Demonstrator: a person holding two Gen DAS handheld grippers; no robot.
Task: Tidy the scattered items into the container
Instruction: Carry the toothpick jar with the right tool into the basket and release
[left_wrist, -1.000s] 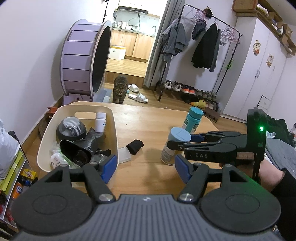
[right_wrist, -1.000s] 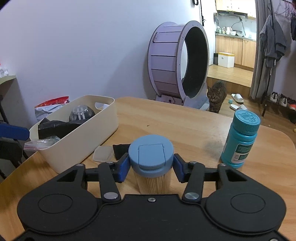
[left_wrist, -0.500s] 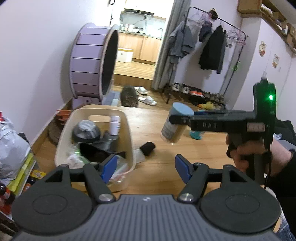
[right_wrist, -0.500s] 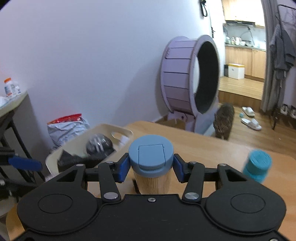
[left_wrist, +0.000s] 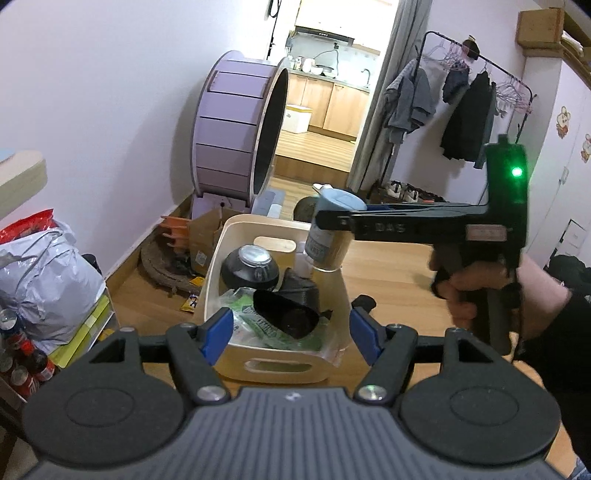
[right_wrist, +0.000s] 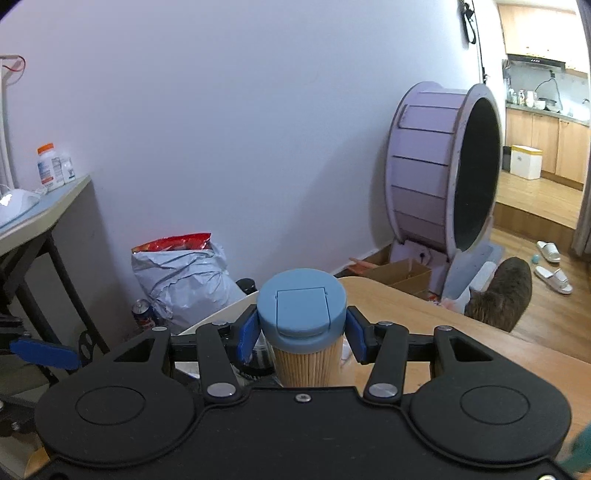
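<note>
My left tool (left_wrist: 290, 330) hangs with its jaws apart and empty before the cream container (left_wrist: 236, 236) on the bench (left_wrist: 391, 280), while my right tool (right_wrist: 301, 334) grips the blue-lidded toothpick jar (right_wrist: 302, 314) above the container's far end.

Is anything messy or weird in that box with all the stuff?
A bit. The cream plastic bin is heaped unevenly: a crumpled green-and-white packet bulges at its near end and clear wrapping hangs over the rim. Nothing looks spilled or broken.
</note>
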